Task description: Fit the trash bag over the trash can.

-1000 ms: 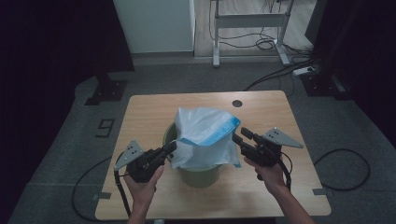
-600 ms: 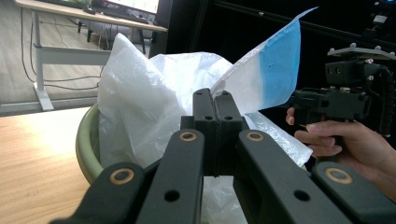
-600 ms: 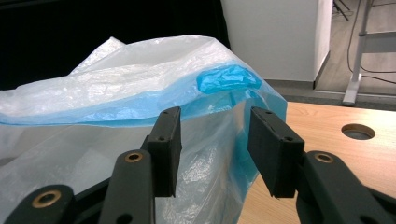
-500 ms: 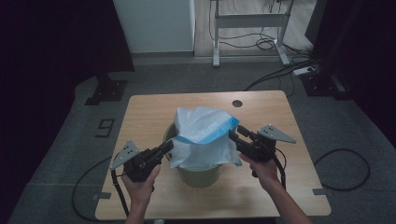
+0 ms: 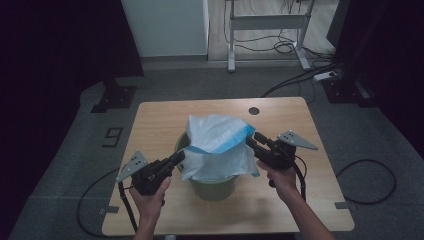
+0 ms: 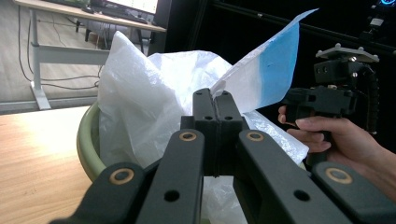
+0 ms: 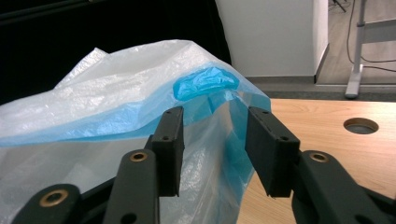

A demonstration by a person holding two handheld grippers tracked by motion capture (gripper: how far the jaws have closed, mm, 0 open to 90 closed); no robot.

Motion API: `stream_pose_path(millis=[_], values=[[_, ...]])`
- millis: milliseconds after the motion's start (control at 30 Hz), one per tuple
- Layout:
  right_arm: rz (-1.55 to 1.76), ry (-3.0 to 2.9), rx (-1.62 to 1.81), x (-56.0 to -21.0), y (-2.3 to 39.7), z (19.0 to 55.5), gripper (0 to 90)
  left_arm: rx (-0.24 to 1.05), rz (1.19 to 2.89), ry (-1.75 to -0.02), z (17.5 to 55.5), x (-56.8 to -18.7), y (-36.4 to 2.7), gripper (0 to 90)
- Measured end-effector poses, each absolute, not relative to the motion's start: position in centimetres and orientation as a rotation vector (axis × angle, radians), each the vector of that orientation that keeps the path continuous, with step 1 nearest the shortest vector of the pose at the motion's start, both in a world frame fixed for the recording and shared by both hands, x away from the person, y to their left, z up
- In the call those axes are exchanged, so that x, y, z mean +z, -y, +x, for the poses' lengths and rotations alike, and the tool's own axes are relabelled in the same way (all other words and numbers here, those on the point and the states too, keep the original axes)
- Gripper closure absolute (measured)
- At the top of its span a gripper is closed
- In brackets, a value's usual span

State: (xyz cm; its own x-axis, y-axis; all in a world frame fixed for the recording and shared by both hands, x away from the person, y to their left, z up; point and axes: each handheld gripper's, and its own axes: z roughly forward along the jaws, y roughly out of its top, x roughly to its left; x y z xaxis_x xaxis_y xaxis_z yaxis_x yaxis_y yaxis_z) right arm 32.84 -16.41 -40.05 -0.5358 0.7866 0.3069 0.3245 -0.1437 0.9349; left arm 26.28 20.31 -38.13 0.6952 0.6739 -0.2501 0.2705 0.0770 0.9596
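Observation:
A white plastic bag (image 5: 217, 145) with a blue hem lines a green bin (image 5: 215, 187) in the middle of the wooden table (image 5: 155, 120), and its top bunches up above the rim. My left gripper (image 5: 181, 156) is at the bag's left edge. In the left gripper view its jaws (image 6: 215, 100) are pressed together, and a blue-edged flap of the bag (image 6: 261, 70) rises from their tips. My right gripper (image 5: 250, 140) is at the bag's right side. Its jaws (image 7: 212, 123) have just been closing, and the blue hem (image 7: 205, 84) lies between the pads with a gap on each side.
The bin's green rim (image 6: 86, 140) sits near the table's front half. A round cable hole (image 5: 254, 110) is at the table's back right. Cables trail from both grippers off the front edge. A white cabinet (image 5: 165, 25) and a desk frame (image 5: 265, 30) stand beyond the table.
The right gripper has shifted slightly at the bag's right side. The left gripper and the bin have kept still.

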Motion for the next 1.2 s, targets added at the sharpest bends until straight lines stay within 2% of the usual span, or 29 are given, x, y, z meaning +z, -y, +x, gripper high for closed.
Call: stream_pose_path(millis=[233, 533, 633, 867, 1000, 1067, 1200], values=[[1.244, -1.785, 1.749, -39.8, 15.8, 33.3, 59.9, 0.351, 1.506, -0.815, 26.4, -38.2, -20.4, 90.0], [1.275, -1.787, 1.777, -39.9, 15.3, 34.4, 56.4, 0.35, 1.504, -0.81, 26.4, -38.2, -20.6, 90.0], [1.28, -1.787, 1.784, -39.9, 15.4, 34.7, 62.5, 0.349, 1.505, -0.808, 26.4, -38.3, -20.5, 90.0], [1.259, -1.776, 1.797, -39.7, 15.6, 34.9, 87.2, 0.348, 1.509, -0.798, 26.4, -38.3, -20.4, 90.0], [1.214, -1.754, 1.768, -39.2, 15.7, 34.6, 89.3, 0.337, 1.517, -0.773, 26.4, -38.1, -20.2, 89.8], [1.178, -1.744, 1.74, -38.8, 15.8, 34.3, 89.4, 0.34, 1.515, -0.762, 26.3, -37.9, -20.1, 84.4], [1.107, -1.741, 1.683, -38.0, 16.1, 33.7, 89.4, 0.34, 1.541, -0.724, 25.9, -37.0, -19.8, 64.2]])
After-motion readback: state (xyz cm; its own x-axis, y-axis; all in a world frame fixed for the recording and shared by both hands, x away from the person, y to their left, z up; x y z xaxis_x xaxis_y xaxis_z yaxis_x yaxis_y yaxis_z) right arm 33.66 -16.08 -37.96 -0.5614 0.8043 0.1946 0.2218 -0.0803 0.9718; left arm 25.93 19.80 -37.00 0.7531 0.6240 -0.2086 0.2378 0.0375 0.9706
